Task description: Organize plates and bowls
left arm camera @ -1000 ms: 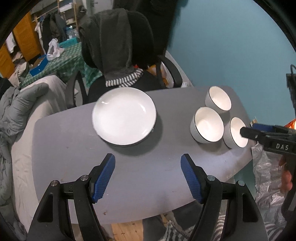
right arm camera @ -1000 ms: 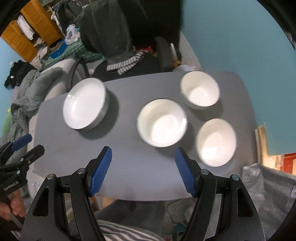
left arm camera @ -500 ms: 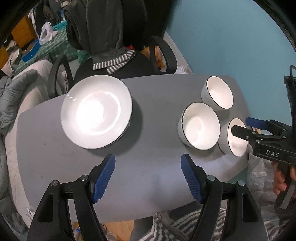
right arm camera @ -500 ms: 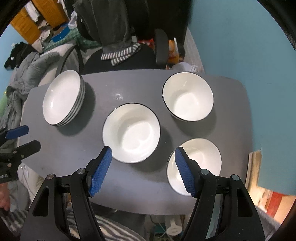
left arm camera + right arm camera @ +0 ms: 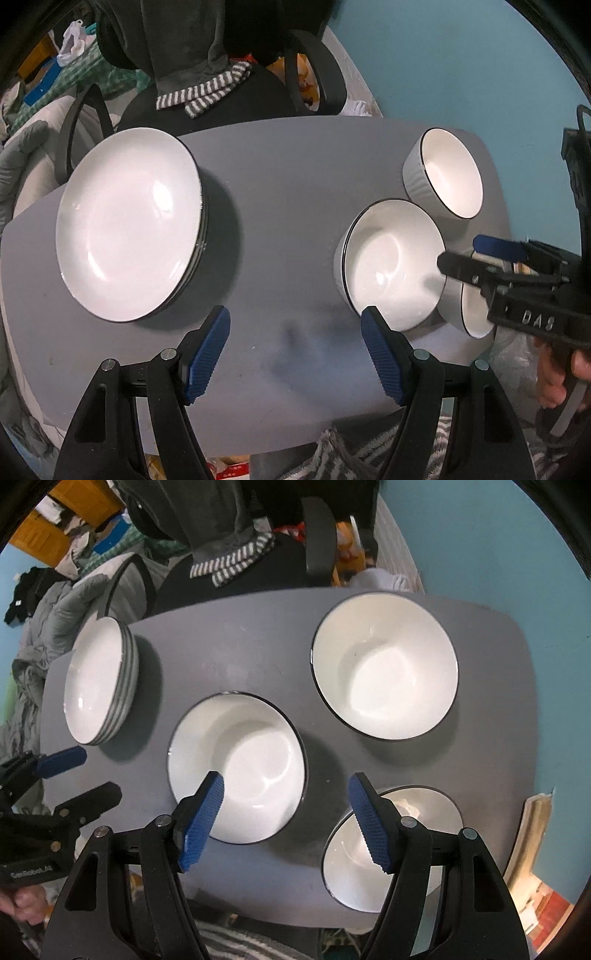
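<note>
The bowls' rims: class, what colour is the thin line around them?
Black, edging each white bowl; it shows best in the right wrist view.

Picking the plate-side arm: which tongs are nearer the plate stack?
Left. The left tongs hover just beside the plate stack; the right tongs sit over the bowls, farther off.

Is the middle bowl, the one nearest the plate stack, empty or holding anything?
Empty. The middle bowl shows only bare white glaze down to its base in both wrist views; the right gripper hangs open above it.
</note>
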The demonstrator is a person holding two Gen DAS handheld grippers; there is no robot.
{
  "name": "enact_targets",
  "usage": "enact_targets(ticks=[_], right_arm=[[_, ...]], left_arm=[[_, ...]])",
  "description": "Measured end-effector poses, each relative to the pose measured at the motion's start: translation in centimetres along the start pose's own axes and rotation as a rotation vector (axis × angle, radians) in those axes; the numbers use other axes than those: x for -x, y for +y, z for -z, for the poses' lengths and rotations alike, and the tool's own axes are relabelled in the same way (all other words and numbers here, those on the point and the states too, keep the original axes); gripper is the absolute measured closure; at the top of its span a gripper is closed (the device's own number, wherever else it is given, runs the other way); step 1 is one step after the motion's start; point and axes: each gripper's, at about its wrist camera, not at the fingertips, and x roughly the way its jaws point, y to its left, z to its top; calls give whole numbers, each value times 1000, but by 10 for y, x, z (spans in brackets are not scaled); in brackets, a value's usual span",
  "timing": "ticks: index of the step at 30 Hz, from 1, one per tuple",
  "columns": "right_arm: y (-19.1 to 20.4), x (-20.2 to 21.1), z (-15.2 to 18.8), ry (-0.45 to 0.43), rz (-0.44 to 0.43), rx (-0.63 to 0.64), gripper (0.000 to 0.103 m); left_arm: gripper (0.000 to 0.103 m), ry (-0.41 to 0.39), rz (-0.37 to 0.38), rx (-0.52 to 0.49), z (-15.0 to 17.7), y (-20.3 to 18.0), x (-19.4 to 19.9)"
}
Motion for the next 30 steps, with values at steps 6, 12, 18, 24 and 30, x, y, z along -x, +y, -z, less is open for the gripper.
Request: enact_targets(ticks=[6,12,18,24,30], right_arm=[[-1,-14,3,46,-5,34,33],[-6,-25,-1,73,-14,44,33],[-11,-39,-6,102,-29,37,33],[-11,-49,-9,140,-30,52,52],[-7,-55,-8,153,-32,81,63]], left_arm=[[28,37,-7,27,-9,-6,-19],[28,53,-19,13,-17,-14,-31],[28,95,-26,24,-22,-18,-47],[29,132,-38,48,-24,-21,-62],[50,170,-16,65,-29,-25,-73]])
